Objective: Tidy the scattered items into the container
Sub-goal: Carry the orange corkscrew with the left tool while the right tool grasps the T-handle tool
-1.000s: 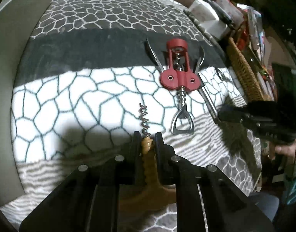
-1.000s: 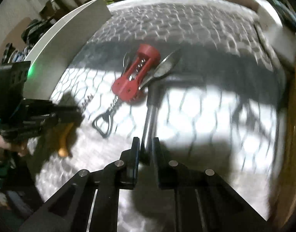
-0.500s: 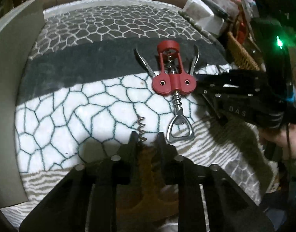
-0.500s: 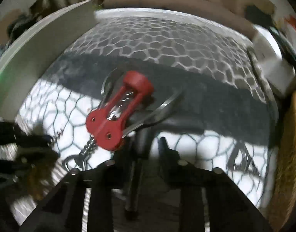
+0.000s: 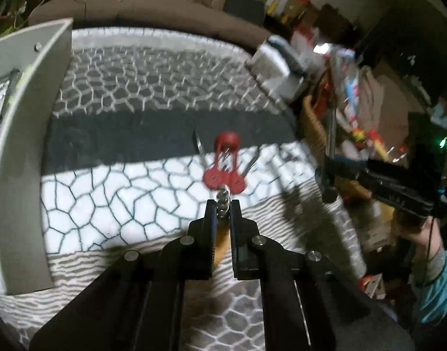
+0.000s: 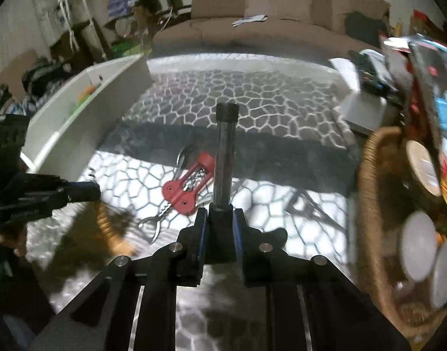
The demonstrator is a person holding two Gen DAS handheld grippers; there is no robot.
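My left gripper point(image 5: 222, 209) is shut on a wooden-handled corkscrew point(image 5: 222, 204), held above the patterned blanket point(image 5: 112, 181); its handle shows in the right wrist view point(image 6: 106, 225). My right gripper point(image 6: 220, 216) is shut on a dark metal cylindrical tool point(image 6: 224, 152), lifted and pointing upward; it also shows in the left wrist view point(image 5: 330, 146). A red winged corkscrew point(image 5: 224, 169) lies on the blanket, also seen in the right wrist view point(image 6: 191, 182). A wicker basket point(image 6: 372, 204) stands at the right.
A white open bin point(image 6: 86, 108) stands at the left, its wall close in the left wrist view point(image 5: 21, 146). A white box point(image 6: 363, 108) and cluttered items sit at the back right. A brown sofa point(image 6: 267, 29) lies behind.
Both grippers have lifted their tools off the blanket. The metal tool now points up, clear of the red corkscrew. The left gripper has raised the wooden corkscrew.
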